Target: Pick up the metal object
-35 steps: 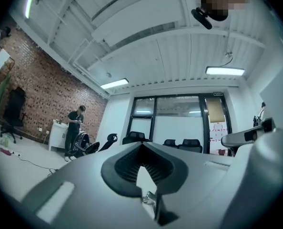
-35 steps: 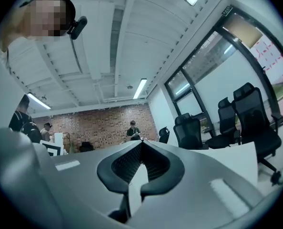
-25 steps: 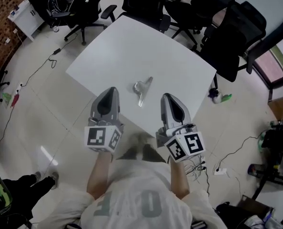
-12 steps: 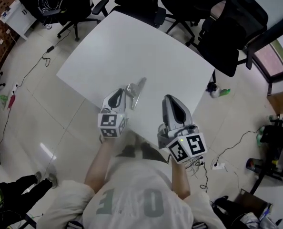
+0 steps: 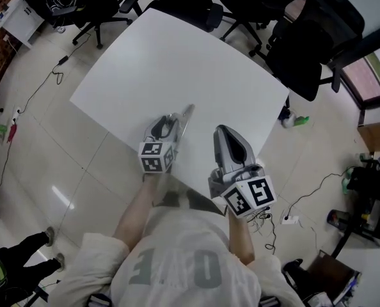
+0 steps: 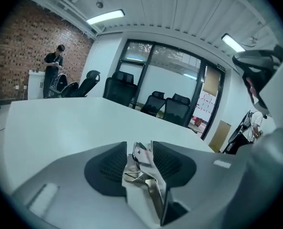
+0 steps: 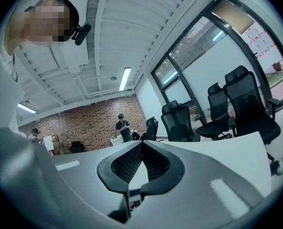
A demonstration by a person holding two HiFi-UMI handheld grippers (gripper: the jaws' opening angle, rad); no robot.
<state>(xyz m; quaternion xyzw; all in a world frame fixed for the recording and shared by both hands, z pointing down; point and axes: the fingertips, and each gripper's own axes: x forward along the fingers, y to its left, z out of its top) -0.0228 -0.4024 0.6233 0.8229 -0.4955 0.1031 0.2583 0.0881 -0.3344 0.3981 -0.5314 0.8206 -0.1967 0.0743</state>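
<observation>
White tabletop (image 5: 177, 62) is filling the upper middle of the head view. Near its lower edge the metal object (image 5: 186, 115), seemingly a sprung steel clip, is lying flat. The left gripper (image 5: 167, 125) is reaching over it. Its jaws have just been opening and are standing apart with the object's body between them. The right gripper (image 5: 222, 132), lower right, is hovering closed and empty. The object is likely going to handle light, stiff and slick, so clamping across its broader folded body, not the thin tail, is looking safest.

Left hand-held gripper (image 6: 139, 149), jaws just parting
</observation>
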